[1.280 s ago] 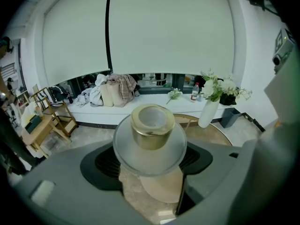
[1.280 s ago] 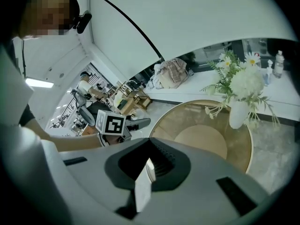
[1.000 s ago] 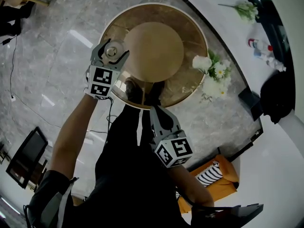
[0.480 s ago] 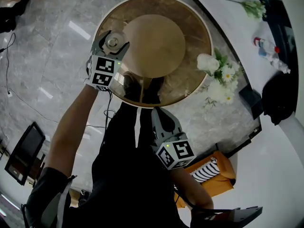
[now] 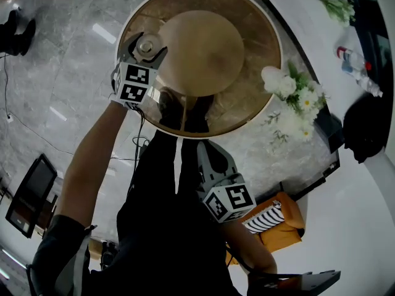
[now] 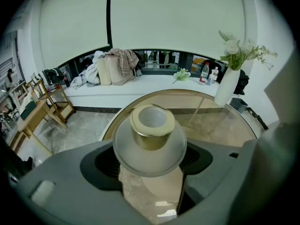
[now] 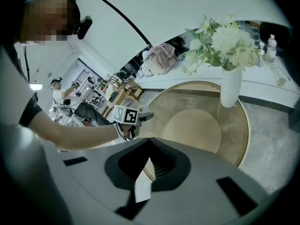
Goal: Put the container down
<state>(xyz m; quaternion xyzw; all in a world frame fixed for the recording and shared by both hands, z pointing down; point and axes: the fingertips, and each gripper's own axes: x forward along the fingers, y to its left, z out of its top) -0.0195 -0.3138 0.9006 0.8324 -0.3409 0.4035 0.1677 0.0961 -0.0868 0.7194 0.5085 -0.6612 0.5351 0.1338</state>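
The container (image 6: 150,132) is a frosted glass vessel with a gold neck. My left gripper (image 6: 151,165) is shut on its body and holds it upright. In the head view the container (image 5: 146,44) and left gripper (image 5: 145,49) hang over the left rim of the round tinted glass table (image 5: 262,100). In the left gripper view the table (image 6: 211,125) lies just beyond the container. My right gripper (image 5: 208,148) hangs lower, close to the person's body and short of the table's near edge. In its own view the right gripper (image 7: 148,172) has its jaws together, with nothing held.
A white vase of white flowers (image 5: 289,91) stands at the table's right edge, as the right gripper view also shows (image 7: 230,90). Behind runs a white sill (image 6: 140,86) with bottles (image 6: 205,74) and piled clothes (image 6: 112,67). An orange seat (image 5: 278,227) sits on the floor at lower right.
My left gripper, with the container, has edged a little farther along the table's left rim. The right gripper has hardly moved.
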